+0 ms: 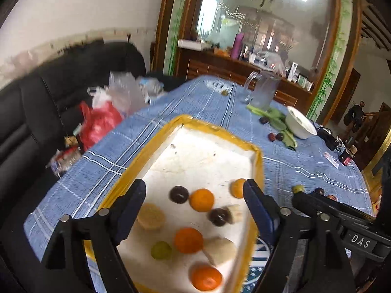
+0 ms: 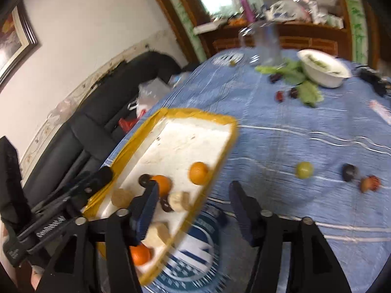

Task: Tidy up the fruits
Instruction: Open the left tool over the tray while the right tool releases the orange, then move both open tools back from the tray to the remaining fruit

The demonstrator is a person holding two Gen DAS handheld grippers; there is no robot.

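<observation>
We hold the left gripper (image 1: 194,202) with fingers spread wide and empty above the near end of the white foam tray with yellow taped rim (image 1: 215,124), which contains oranges (image 1: 201,199) and dark plums (image 1: 179,194). Our right gripper (image 2: 193,205), also wide and empty, hovers over the tray's right rim. A green round fruit (image 2: 304,170) lies on the blue checked tablecloth (image 2: 281,127), right of the tray.

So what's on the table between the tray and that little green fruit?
Nothing: in the right wrist view, only bare blue tablecloth lies between the yellow-rimmed tray and the green fruit.
</observation>
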